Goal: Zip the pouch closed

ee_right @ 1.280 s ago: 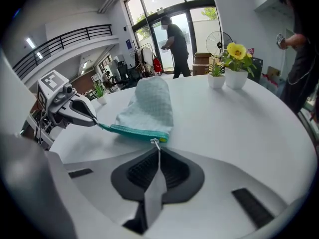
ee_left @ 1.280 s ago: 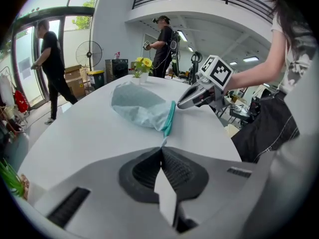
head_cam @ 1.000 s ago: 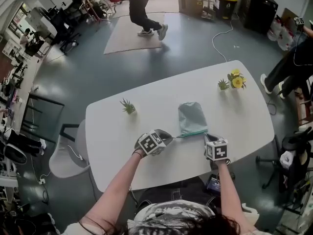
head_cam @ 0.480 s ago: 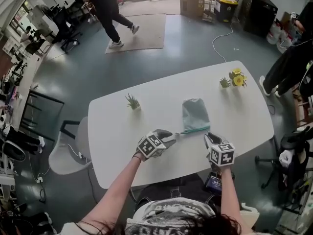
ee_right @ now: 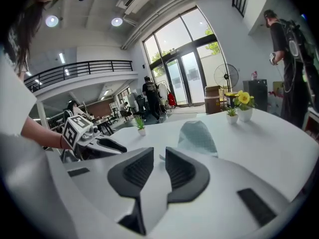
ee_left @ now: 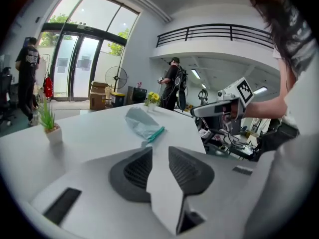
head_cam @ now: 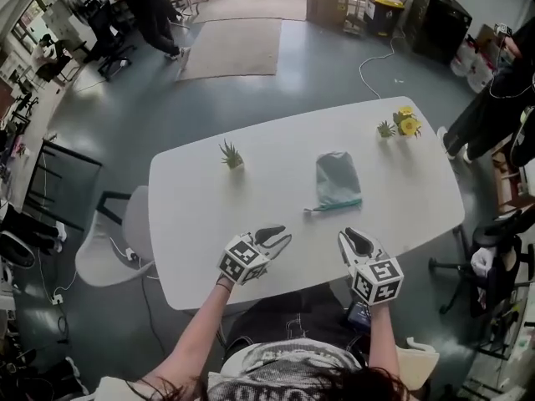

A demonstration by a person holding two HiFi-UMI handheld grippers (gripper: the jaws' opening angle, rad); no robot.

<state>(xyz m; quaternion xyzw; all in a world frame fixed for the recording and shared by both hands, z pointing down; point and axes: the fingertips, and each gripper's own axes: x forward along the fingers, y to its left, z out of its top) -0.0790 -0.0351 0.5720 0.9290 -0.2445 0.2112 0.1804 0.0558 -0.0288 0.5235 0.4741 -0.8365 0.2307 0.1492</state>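
Observation:
The teal-grey pouch lies flat in the middle of the white table, its bright teal zipper edge facing me. My left gripper hovers above the near edge, well short of the pouch; its jaws have just been closing but still stand apart with nothing between them. My right gripper hangs level with it, to the right, jaws slightly apart and empty. The left gripper view shows the pouch beyond the left gripper. The right gripper view shows the pouch past the right gripper.
A small green plant stands on the table's left part and a pot of yellow flowers at its far right corner. A white chair sits left of the table. People stand at the far left and by the right end.
Both grippers have drawn back from the ends of the pouch's zipper edge toward me and risen. The left jaws, shut at the zipper's left end before, now stand apart.

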